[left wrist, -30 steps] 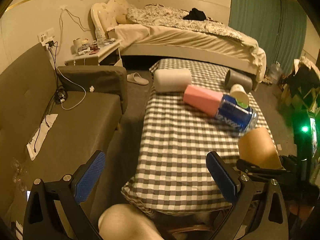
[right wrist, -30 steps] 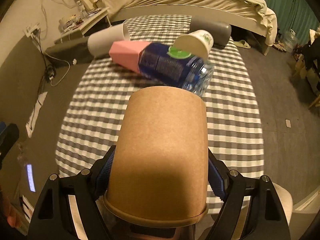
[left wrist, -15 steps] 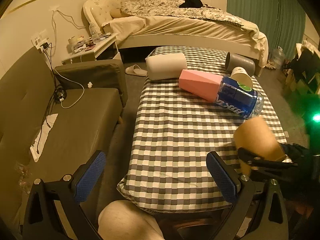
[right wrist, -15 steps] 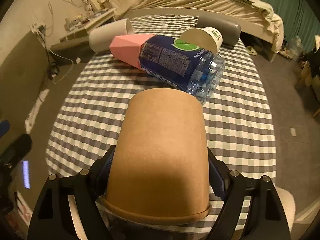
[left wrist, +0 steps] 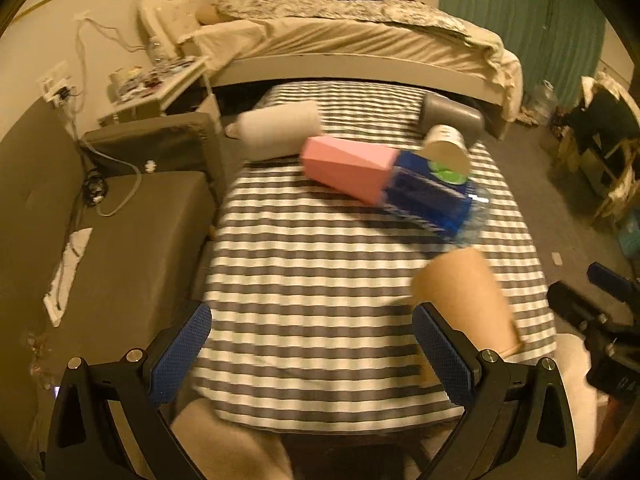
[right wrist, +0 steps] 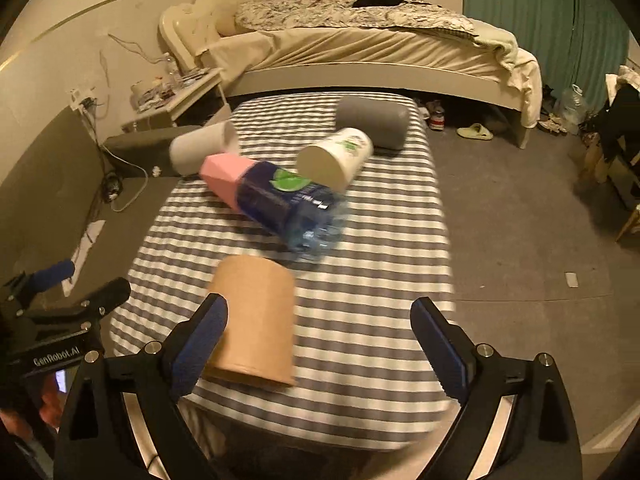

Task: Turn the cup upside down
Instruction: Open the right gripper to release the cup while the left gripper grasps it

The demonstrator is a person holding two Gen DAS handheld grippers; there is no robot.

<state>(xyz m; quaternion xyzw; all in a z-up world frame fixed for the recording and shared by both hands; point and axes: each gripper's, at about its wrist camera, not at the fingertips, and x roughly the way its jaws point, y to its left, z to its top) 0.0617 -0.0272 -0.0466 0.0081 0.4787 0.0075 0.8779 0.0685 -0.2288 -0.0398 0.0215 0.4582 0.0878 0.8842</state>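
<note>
The brown paper cup (right wrist: 254, 320) stands upside down, rim down, near the front of the checkered table (right wrist: 380, 320). It also shows in the left wrist view (left wrist: 466, 300). My right gripper (right wrist: 320, 344) is open and empty, with the cup just inside its left finger (right wrist: 200, 340). My left gripper (left wrist: 312, 356) is open and empty over the table's front edge, with the cup beside its right finger (left wrist: 440, 348).
A pink box (right wrist: 224, 174), a blue water bottle (right wrist: 288, 208), a white paper cup (right wrist: 334, 158), a white roll (right wrist: 200, 148) and a grey roll (right wrist: 372, 120) lie further back. A sofa (left wrist: 120, 220) stands left, a bed (right wrist: 360, 48) behind.
My right gripper has opened and let go of the brown cup, which now rests rim down on the table. The gripper has drawn back to the right. The left view shifted forward.
</note>
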